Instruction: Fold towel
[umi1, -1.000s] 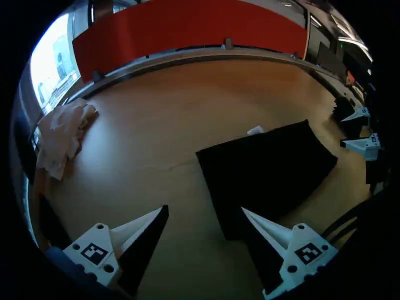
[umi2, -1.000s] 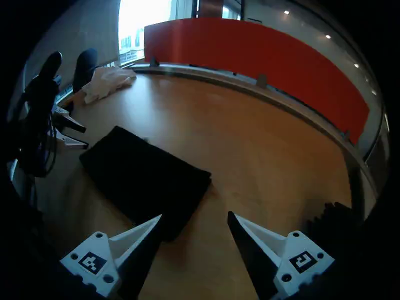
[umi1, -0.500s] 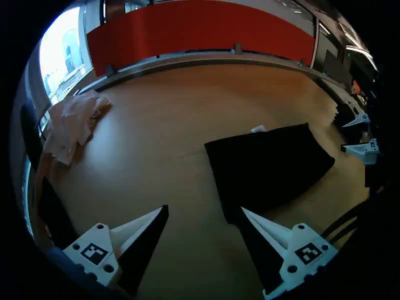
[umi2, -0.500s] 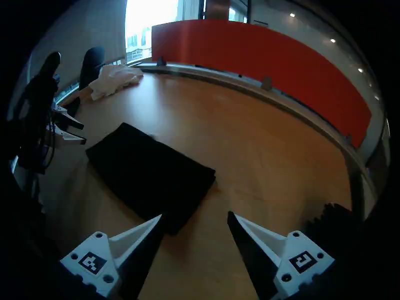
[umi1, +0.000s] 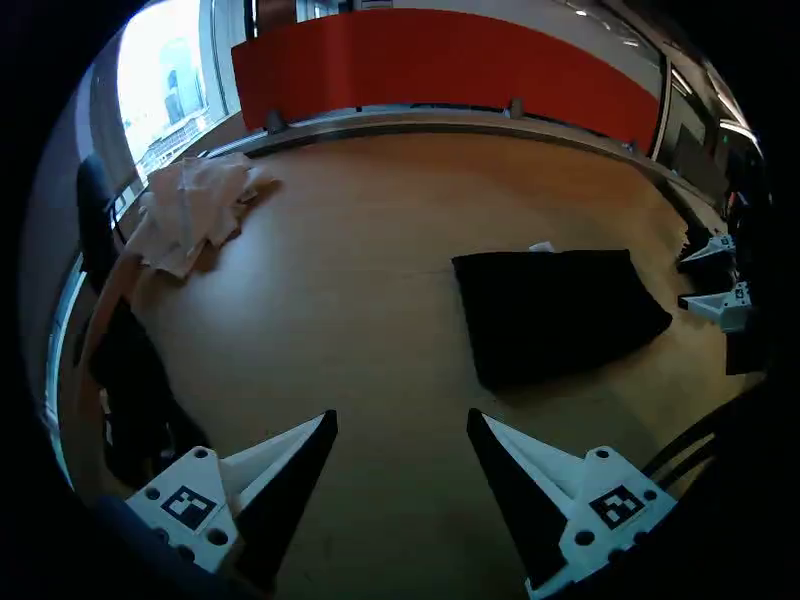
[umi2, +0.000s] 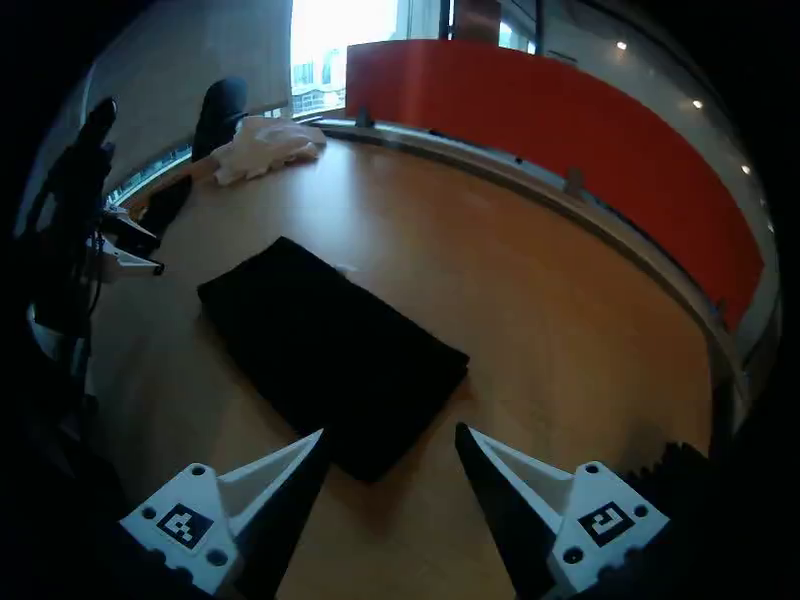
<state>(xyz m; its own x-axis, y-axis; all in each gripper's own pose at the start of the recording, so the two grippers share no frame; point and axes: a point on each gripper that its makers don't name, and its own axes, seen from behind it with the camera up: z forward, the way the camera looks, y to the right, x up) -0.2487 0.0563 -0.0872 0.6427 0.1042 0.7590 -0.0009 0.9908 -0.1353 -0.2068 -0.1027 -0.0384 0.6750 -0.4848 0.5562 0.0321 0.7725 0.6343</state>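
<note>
A black towel (umi1: 558, 312) lies folded flat on the wooden table (umi1: 370, 240), to the right of centre in the left gripper view. In the right gripper view the black towel (umi2: 330, 350) stretches diagonally just beyond my fingers. My left gripper (umi1: 400, 425) hangs open above bare wood, left of the towel's near corner, nothing between its fingers. My right gripper (umi2: 390, 440) is open too, right over the towel's near end. The right gripper (umi1: 715, 275) appears small at the far right of the left gripper view. The left gripper (umi2: 125, 245) appears at the left edge of the right gripper view.
A crumpled pale cloth (umi1: 190, 205) lies at the table's far left corner, the same pale cloth (umi2: 265, 145) at the back in the right gripper view. A red partition (umi1: 440, 65) runs along the table's far edge. A dark chair (umi2: 215, 105) stands beyond the table.
Both grippers have drawn back from the towel and stayed open. In the left gripper view the towel slid right, off my right finger; in the right gripper view it moved towards centre.
</note>
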